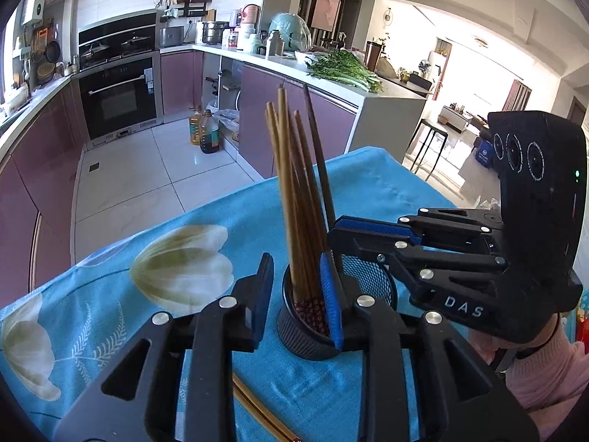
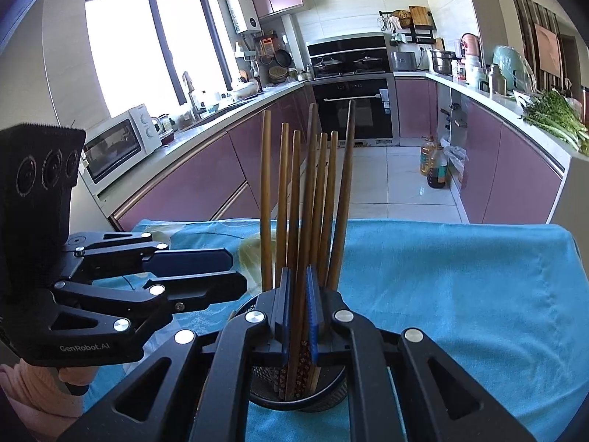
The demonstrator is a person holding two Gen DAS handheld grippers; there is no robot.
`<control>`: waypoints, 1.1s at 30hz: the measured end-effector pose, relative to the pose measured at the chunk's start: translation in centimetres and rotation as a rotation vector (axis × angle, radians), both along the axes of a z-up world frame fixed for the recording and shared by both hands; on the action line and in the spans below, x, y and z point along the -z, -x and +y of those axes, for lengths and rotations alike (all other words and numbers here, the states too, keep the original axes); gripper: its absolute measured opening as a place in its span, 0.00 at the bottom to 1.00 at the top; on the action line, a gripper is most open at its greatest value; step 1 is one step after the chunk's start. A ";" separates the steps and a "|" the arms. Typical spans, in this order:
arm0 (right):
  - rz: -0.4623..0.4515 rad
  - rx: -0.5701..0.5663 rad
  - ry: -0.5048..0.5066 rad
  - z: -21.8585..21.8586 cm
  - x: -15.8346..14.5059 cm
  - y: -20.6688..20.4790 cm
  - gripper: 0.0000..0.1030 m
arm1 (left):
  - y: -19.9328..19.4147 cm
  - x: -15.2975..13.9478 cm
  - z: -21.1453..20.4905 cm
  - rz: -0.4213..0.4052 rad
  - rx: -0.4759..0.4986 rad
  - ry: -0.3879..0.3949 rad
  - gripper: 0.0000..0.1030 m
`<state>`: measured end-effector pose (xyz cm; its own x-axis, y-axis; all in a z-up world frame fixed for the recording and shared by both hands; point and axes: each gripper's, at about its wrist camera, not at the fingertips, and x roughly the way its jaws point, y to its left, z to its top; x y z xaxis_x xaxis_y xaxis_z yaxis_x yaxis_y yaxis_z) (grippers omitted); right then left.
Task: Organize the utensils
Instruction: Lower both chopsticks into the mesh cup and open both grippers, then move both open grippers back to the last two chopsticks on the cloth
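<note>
my right claw point(image 2: 297, 307) pinches the upright chopsticks point(image 2: 307, 199) standing in the mesh holder point(image 2: 331, 397). my left claw point(image 1: 296, 294) gapes empty beside them, with loose chopsticks point(image 1: 257, 414) flat beneath it, nearer that hand.

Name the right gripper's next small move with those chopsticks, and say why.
Probably open the right gripper and let go: it is shut on a chopstick whose patterned end is already down inside the mesh cup, among the others standing there. The left gripper stands open at the cup's rim, holding nothing.
</note>
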<state>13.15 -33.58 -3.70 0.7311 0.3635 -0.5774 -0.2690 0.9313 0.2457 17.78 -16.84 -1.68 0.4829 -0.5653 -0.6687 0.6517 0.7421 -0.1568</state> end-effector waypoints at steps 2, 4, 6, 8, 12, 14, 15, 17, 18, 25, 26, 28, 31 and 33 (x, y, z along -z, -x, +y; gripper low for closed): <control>-0.002 -0.003 -0.006 0.0 0.0 0.3 0.11 | 0.3 0.4 0.5 -0.003 -0.015 0.004 0.26; -0.010 -0.007 -0.009 0.2 -0.1 0.9 0.18 | 0.6 0.5 1.0 -0.009 -0.027 0.009 0.26; -0.023 -0.018 -0.008 0.4 -0.2 1.5 0.20 | 1.3 0.6 1.8 -0.031 -0.050 0.013 0.31; -0.038 -0.038 -0.011 0.7 -0.6 2.2 0.24 | 2.3 0.6 2.9 -0.062 -0.076 0.017 0.36; -0.071 -0.104 -0.018 1.9 -1.2 4.1 0.34 | 4.5 0.3 5.7 -0.130 -0.135 0.021 0.50; -0.075 -0.152 -0.025 2.7 -1.2 5.1 0.37 | 5.5 0.5 7.0 -0.155 -0.164 0.012 0.53; -0.075 -0.176 -0.020 3.3 -1.0 5.7 0.40 | 6.0 0.6 7.5 -0.162 -0.178 0.006 0.54; -0.060 -0.206 -0.009 4.3 -0.3 6.4 0.43 | 6.9 1.2 8.9 -0.170 -0.213 -0.007 0.59; -0.046 -0.217 0.001 4.8 0.3 6.5 0.43 | 7.3 1.4 9.4 -0.171 -0.227 -0.013 0.62; 0.102 -0.240 0.030 7.3 5.2 6.0 0.43 | 8.6 5.0 12.1 -0.119 -0.325 -0.089 0.66; 0.122 -0.240 0.024 7.5 5.7 5.9 0.43 | 8.7 5.5 12.2 -0.107 -0.331 -0.091 0.66; 0.140 -0.232 0.051 8.1 6.7 6.0 0.43 | 8.9 6.5 12.4 -0.083 -0.339 -0.099 0.66; 0.163 -0.236 0.071 8.8 7.6 5.9 0.43 | 8.9 7.8 12.6 -0.055 -0.352 -0.111 0.66; 0.171 -0.237 0.085 9.0 7.9 5.8 0.43 | 8.9 8.5 12.5 -0.037 -0.351 -0.116 0.66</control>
<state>7.38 -24.59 -11.56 0.5208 0.4574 -0.7208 -0.4431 0.8665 0.2298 8.85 -4.38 -10.18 0.6588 -0.2827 -0.6972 0.3579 0.9329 -0.0401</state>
